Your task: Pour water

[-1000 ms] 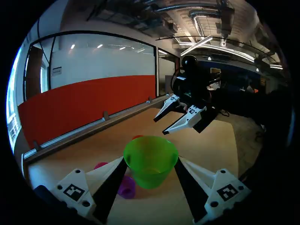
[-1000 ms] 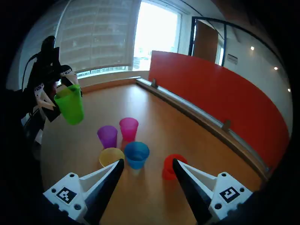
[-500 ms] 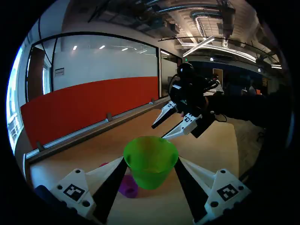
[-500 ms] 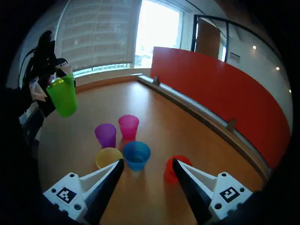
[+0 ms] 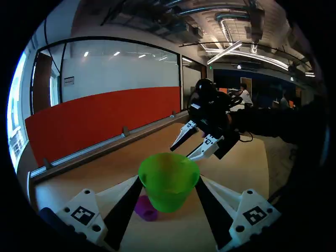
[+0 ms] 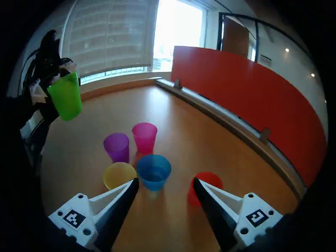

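Now left hand-held gripper [image 5: 168,178] clamps one green cup [image 5: 169,187], perhaps part-filled; right hand-held gripper [image 6: 165,180] gapes, facing five cups [image 6: 153,171].

The green cup [image 5: 169,185] is translucent plastic, smooth and glossy; the table [image 6: 185,122] looks wooden, with a soft sheen. The red partition [image 6: 252,96] appears matt.

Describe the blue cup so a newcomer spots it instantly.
Find the light wooden tabletop beside the red partition wall. The blue plastic cup stands there between the yellow plastic cup and the red plastic cup. It alone is blue.
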`<state>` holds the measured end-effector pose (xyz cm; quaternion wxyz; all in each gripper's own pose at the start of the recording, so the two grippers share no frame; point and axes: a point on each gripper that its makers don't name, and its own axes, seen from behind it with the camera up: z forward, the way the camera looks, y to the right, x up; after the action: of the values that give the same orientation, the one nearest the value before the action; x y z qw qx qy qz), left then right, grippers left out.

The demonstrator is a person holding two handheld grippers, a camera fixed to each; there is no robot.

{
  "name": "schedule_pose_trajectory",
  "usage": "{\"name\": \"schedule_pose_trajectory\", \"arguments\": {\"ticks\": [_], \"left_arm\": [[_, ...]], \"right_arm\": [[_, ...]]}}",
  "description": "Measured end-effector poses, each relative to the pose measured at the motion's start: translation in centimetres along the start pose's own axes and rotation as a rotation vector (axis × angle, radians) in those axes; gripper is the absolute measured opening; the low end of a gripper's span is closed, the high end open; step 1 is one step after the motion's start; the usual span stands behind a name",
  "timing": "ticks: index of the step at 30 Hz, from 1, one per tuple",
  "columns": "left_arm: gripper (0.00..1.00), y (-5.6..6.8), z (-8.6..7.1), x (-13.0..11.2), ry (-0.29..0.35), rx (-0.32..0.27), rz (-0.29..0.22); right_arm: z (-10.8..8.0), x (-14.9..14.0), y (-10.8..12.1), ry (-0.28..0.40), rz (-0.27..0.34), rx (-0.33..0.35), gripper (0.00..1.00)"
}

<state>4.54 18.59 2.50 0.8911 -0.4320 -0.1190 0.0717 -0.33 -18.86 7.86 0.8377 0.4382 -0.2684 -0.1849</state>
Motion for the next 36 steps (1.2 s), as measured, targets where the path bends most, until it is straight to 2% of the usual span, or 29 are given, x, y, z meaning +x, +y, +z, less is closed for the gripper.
{"name": "schedule_pose_trajectory", "arguments": {"ticks": [9, 23, 36], "left_arm": [[0.86, -0.4, -0.3, -0.4, 0.001, 0.004, -0.009], [0.86, 0.0, -0.2, -1.0, -0.008, -0.002, -0.01], [0.86, -0.2, -0.4, -1.1, -0.004, -0.001, -0.017]], "right_arm": [[1.5, -1.1, -0.6, -0.032, -0.004, 0.019, 1.0], [3.2, -2.6, -1.6, -0.064, 0.003, 0.046, 1.0], [4.6, -3.2, -1.8, -0.086, 0.009, 0.059, 1.0]]}}
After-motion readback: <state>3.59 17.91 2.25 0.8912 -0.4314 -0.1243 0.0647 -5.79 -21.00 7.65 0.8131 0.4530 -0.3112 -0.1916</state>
